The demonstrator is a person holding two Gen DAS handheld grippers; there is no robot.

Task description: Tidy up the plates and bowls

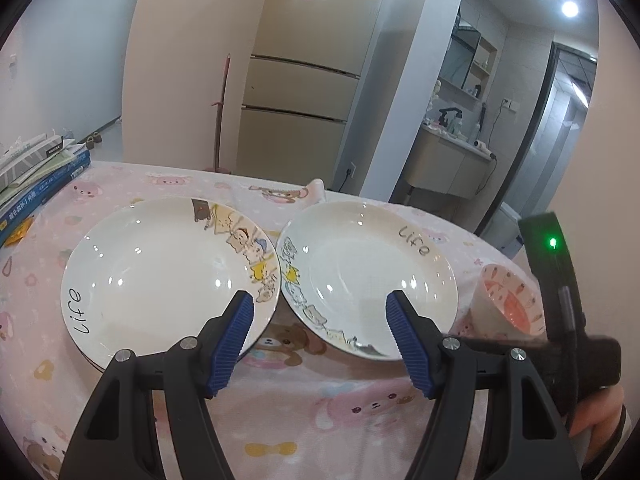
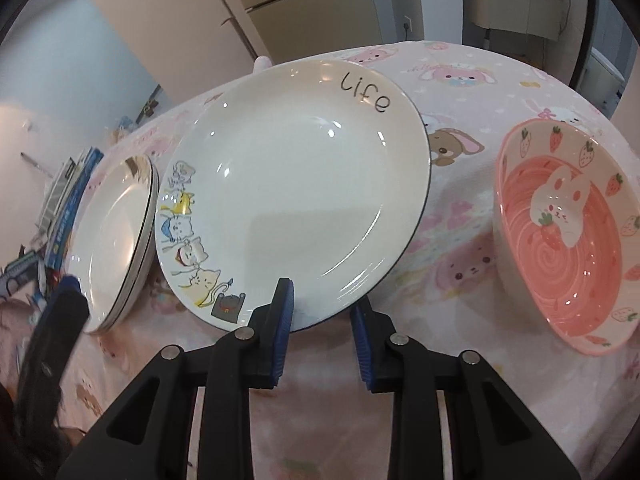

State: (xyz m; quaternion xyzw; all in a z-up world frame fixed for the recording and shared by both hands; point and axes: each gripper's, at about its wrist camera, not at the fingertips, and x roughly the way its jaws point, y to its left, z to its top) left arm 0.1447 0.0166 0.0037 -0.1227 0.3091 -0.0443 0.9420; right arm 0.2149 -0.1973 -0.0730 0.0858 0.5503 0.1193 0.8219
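A white "Life" plate (image 2: 296,184) with cartoon cats on its rim sits tilted on the pink tablecloth. Its near rim lies between the blue pads of my right gripper (image 2: 322,300), which is shut on it. To its left is a short stack of matching plates (image 2: 116,236). My left gripper (image 1: 320,298) hangs open above the gap between that stack (image 1: 160,272) and the held plate (image 1: 368,268), with nothing between its fingers. A pink strawberry bowl (image 2: 560,236) with a rabbit inside stands to the right, also seen in the left wrist view (image 1: 512,304).
Stacked books (image 1: 36,184) lie at the table's far left corner. The table's far edge (image 1: 280,178) faces a fridge (image 1: 304,92) and a leaning broom (image 1: 222,112). A person's hand (image 1: 600,412) holds the right tool's black body (image 1: 560,320) beside the bowl.
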